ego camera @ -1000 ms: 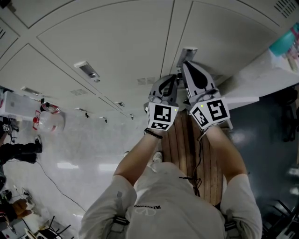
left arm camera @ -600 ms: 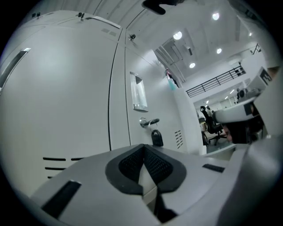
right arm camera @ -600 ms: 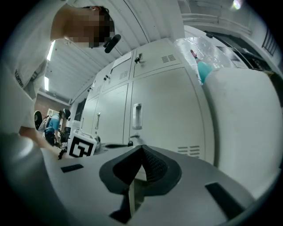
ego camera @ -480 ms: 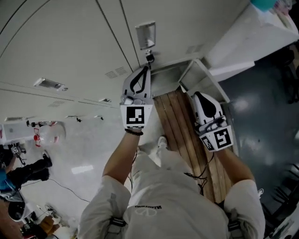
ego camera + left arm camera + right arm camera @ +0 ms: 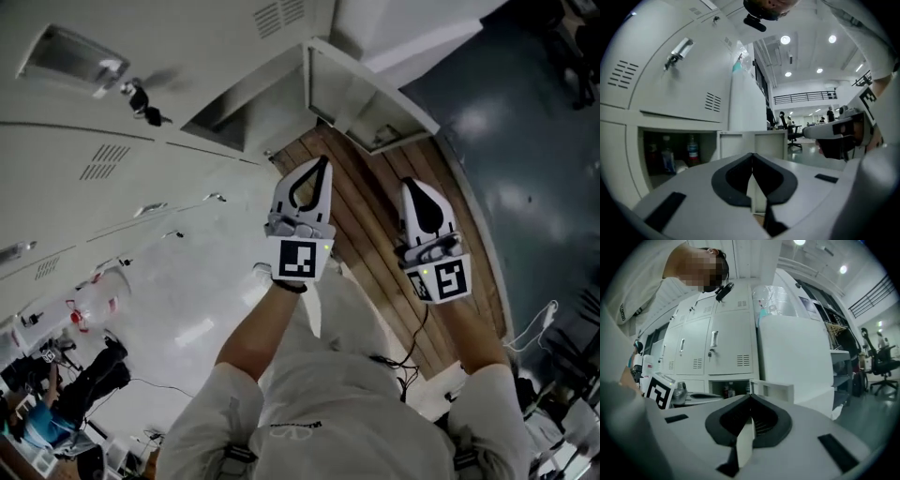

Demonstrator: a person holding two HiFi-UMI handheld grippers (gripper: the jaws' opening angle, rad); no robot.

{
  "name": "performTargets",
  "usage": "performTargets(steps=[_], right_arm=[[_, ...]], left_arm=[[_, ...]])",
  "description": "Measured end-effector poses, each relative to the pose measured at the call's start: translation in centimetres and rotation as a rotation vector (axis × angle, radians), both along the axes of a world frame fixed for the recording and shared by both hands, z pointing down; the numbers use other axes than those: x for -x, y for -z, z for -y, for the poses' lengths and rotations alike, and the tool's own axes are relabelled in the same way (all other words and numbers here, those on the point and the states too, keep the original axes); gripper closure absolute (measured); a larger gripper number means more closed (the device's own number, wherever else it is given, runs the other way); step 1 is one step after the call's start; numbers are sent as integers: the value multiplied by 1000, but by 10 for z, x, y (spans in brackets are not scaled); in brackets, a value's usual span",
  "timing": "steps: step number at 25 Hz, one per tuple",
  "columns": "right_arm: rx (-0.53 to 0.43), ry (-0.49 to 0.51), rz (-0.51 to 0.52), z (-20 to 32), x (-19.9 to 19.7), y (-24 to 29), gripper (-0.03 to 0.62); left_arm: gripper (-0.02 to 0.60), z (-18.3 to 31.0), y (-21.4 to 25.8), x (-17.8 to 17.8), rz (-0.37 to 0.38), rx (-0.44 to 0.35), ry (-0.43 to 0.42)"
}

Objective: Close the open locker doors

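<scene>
A bank of white lockers (image 5: 141, 103) fills the upper left of the head view. One bottom-row locker stands open: its door (image 5: 367, 101) swings out to the right and its dark compartment (image 5: 246, 120) shows. My left gripper (image 5: 323, 163) is shut and empty, a short way in front of that compartment. My right gripper (image 5: 418, 184) is shut and empty too, below the door's free edge. The left gripper view has bottles in the open compartment (image 5: 677, 152) and the door (image 5: 752, 143) just beyond the shut jaw tips (image 5: 752, 158). In the right gripper view, the door (image 5: 771, 390) stands ahead.
A wooden slatted platform (image 5: 375, 253) runs under both grippers before the lockers. A closed upper door has a key in its lock (image 5: 142, 97). Dark glossy floor (image 5: 506, 141) lies to the right. A white side panel (image 5: 794, 352) stands right of the lockers.
Both grippers left the upper locker's handle and came down. The head view tipped down to the bottom-row open locker. The two grippers moved apart.
</scene>
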State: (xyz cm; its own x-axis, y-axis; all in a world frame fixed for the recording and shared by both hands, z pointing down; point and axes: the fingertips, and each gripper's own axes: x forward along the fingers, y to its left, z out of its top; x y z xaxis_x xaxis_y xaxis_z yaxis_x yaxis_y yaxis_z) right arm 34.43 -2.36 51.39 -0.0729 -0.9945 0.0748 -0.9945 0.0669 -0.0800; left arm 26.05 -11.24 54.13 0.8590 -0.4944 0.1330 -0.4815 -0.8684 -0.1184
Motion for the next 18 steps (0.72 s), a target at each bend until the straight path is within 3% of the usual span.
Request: performTargets(steps=[5,8,18], right_arm=[[-32,-83,10,-11,-39,-27,585],[-36,-90,12,-11,-52,-45,585],[-48,-117,24,-7,-73,-79,585]], left_arm=[[577,-38,-41,-74,-39,51,-107],[577,-46,-54,-107,-54,36,-150],[512,-40,-69,-173,-52,-22,-196]])
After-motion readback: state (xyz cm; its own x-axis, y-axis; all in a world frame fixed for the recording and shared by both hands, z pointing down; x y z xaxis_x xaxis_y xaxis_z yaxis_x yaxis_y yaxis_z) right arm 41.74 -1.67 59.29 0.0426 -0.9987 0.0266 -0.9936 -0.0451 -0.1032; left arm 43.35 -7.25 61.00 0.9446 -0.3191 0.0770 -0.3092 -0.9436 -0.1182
